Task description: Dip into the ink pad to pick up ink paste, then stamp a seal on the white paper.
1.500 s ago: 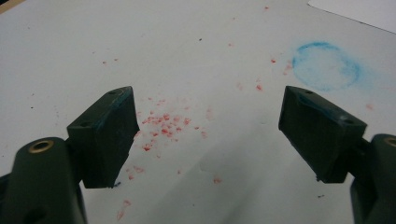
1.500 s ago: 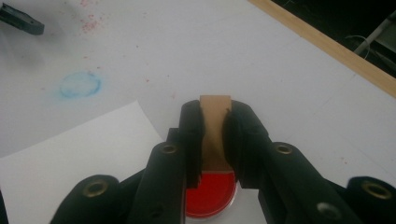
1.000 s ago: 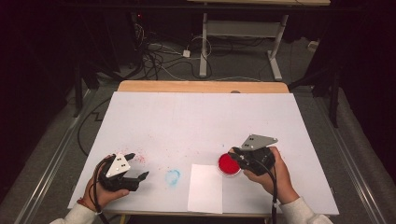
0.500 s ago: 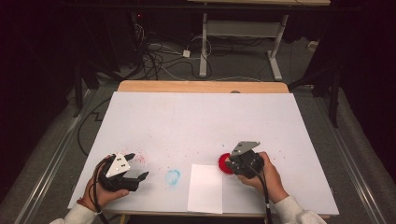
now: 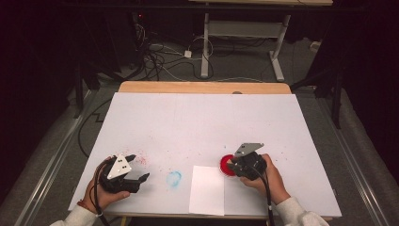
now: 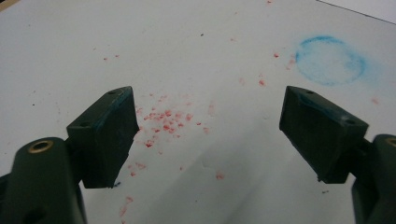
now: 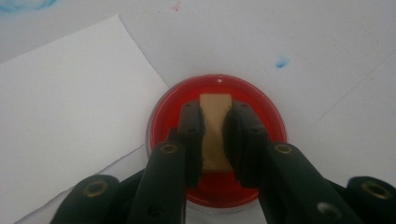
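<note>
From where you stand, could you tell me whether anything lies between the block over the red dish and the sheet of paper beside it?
Nothing visible does: the right gripper holds the tan block over the red dish, and the paper sheet lies bare alongside.

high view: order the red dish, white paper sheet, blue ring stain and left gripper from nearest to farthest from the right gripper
1. Red dish: right under the right gripper, whose jaws hold a tan block over it.
2. White paper sheet: just to its left, at the near edge.
3. Blue ring stain: left of the sheet.
4. Left gripper: far left, open.
</note>
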Demonstrator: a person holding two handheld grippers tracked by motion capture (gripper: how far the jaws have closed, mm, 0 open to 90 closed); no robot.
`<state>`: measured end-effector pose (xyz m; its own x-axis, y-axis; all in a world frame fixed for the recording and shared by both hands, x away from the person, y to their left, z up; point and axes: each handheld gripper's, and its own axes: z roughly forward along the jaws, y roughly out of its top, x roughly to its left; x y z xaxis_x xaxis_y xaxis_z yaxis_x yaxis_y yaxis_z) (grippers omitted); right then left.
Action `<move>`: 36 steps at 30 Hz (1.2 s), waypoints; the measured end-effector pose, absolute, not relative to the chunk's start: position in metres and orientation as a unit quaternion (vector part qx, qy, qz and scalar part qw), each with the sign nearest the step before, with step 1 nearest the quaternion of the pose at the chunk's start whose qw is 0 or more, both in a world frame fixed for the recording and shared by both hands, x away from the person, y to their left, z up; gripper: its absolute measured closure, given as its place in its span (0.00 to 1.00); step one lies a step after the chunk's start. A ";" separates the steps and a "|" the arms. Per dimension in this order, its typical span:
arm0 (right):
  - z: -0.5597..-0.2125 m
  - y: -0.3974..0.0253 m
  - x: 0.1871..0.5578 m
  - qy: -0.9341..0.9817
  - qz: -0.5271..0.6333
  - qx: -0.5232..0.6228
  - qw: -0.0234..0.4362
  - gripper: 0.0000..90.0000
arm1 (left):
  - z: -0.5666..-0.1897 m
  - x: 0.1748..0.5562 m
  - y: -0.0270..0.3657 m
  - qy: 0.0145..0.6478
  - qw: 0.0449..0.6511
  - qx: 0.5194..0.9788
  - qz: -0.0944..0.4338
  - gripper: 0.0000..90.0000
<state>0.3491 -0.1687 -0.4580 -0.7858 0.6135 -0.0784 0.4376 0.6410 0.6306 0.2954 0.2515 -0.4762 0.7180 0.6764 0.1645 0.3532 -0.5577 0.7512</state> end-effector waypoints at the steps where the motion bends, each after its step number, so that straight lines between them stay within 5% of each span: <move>1: -0.458 -0.169 0.350 0.895 0.305 0.293 0.142 0.85 | -0.476 0.296 0.252 0.303 0.361 0.853 0.223 0.21; 36: -0.449 -0.171 0.349 0.894 0.308 0.286 0.156 0.85 | -0.478 0.293 0.255 0.307 0.360 0.853 0.219 0.21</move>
